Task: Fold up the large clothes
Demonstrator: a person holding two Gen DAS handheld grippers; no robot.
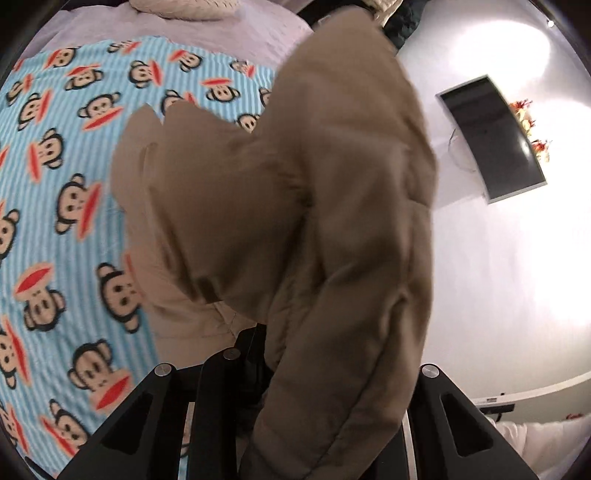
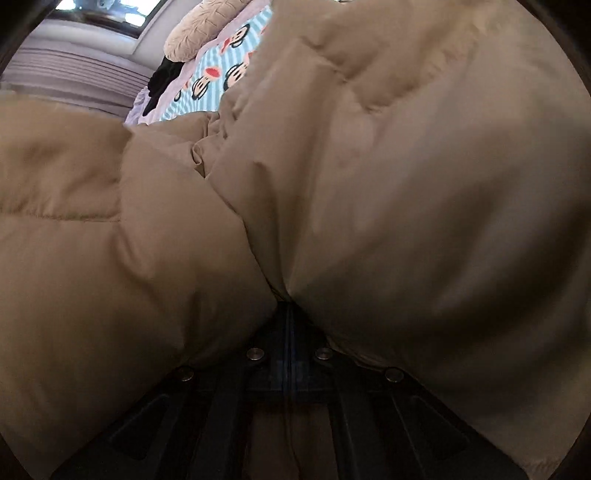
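My left fingers [image 1: 255, 354] are drawn nearly together and pinch a fold of the tan puffer jacket [image 1: 295, 206]. The padded cloth bunches up right at their tips and hangs in front of them, lifted clear of the bed, with one quilted part draping back over the right side of my left tool. Beyond and to the left of these fingers lies the blue striped monkey blanket [image 1: 66, 206] spread on the bed, and farther off, past the blanket, a pale pillow [image 1: 177, 9]. To the right of the fingers, beyond the jacket, is a white wall [image 1: 498, 277] with a dark screen [image 1: 495, 140] mounted on it.

My right fingers [image 2: 288, 306] are fully closed, and their tips vanish into a crease of the same jacket [image 2: 406, 184], so I have a thin pinch of cloth there. The jacket swells up on both sides of these fingers and fills almost all I see; it lies close against the tool. Far ahead and a little left of the fingers a strip of the monkey blanket [image 2: 218, 74] shows, with a pillow [image 2: 199, 33] and something black [image 2: 162, 81] beside it; I cannot tell what that is.
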